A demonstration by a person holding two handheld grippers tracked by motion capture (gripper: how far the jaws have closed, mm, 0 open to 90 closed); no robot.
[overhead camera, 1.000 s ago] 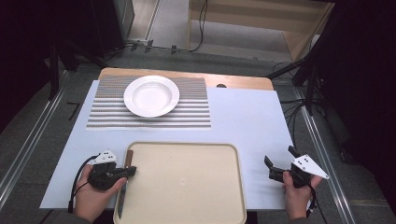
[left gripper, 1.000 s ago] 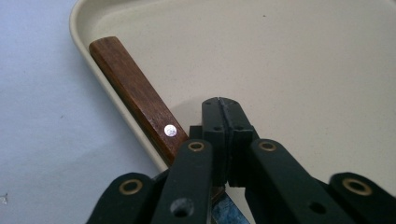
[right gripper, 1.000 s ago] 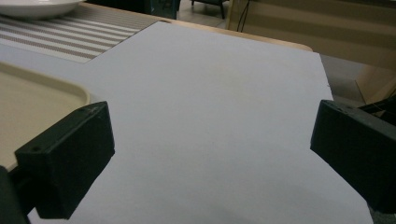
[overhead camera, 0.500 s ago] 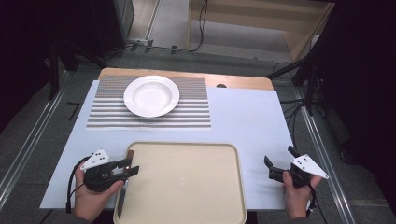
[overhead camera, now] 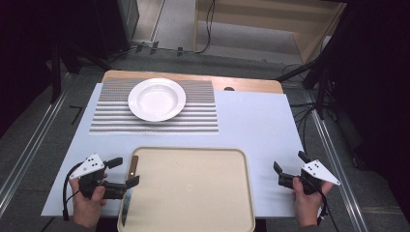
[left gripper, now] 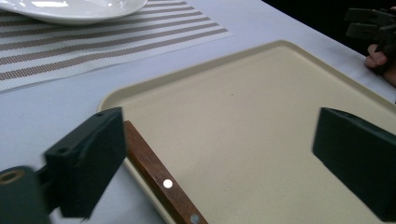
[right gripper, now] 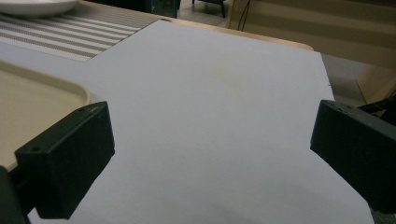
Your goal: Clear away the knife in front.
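Left gripper (overhead camera: 121, 171), jaws just opened, releases the knife (overhead camera: 129, 186) at the tray's (overhead camera: 193, 193) left edge; next, withdraw.

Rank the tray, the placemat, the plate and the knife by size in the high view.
1. Tray and placemat: they look about alike; the tray lies nearer the camera, so unsure.
2. Plate.
3. Knife, long but narrow.
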